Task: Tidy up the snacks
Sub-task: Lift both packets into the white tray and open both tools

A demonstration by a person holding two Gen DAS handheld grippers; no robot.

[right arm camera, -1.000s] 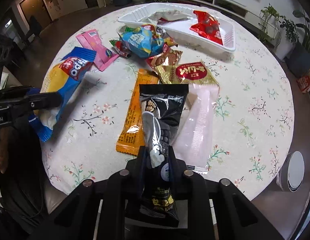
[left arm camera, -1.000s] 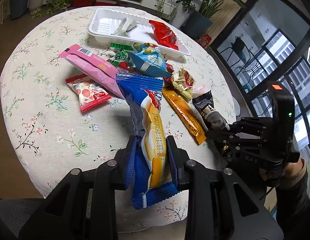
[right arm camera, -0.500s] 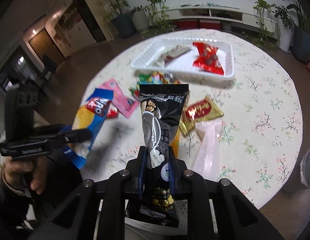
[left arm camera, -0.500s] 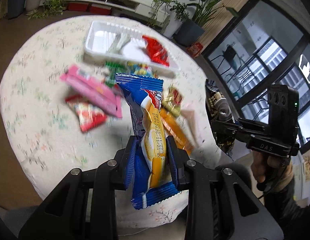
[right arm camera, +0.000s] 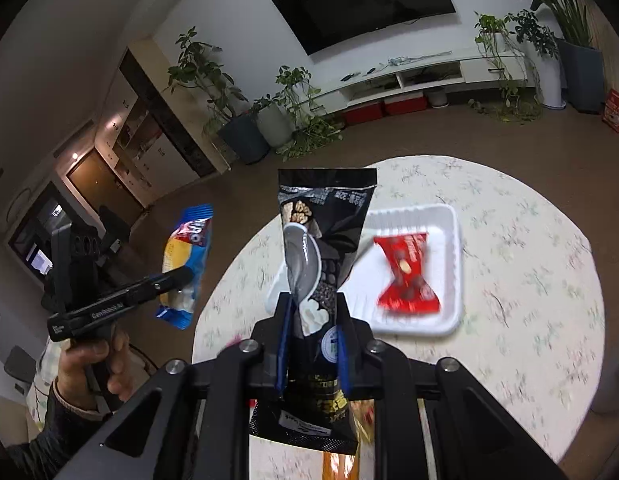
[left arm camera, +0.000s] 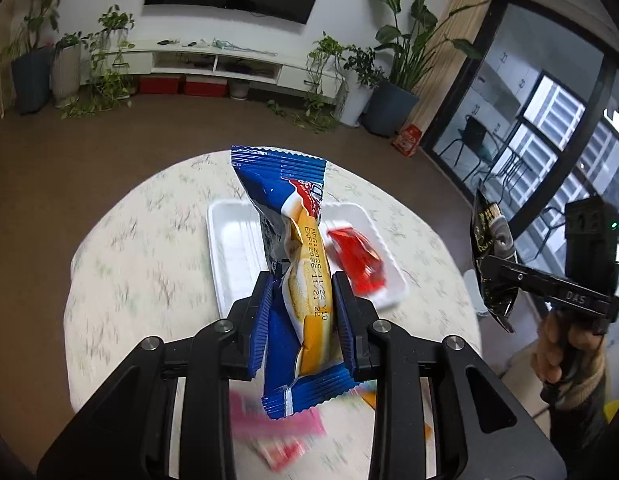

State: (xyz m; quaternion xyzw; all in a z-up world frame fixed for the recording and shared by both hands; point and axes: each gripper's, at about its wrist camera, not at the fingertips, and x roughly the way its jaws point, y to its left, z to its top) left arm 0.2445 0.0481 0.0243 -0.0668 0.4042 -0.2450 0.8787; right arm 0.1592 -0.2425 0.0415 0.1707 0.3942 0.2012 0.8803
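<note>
Two packets are gripped: a blue and yellow snack packet (left arm camera: 301, 280) is clamped between the left gripper (left arm camera: 302, 312) fingers, a black snack packet (right arm camera: 317, 280) between the right gripper (right arm camera: 312, 332) fingers. Beyond both fingertips a white tray (left arm camera: 229, 248), holding a red packet (left arm camera: 359, 264), is seen on the floral table (left arm camera: 141, 248).

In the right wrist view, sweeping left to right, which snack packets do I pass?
Blue and yellow packet in the left gripper → black packet clamped in the right gripper → red packet lying in the white tray.
</note>
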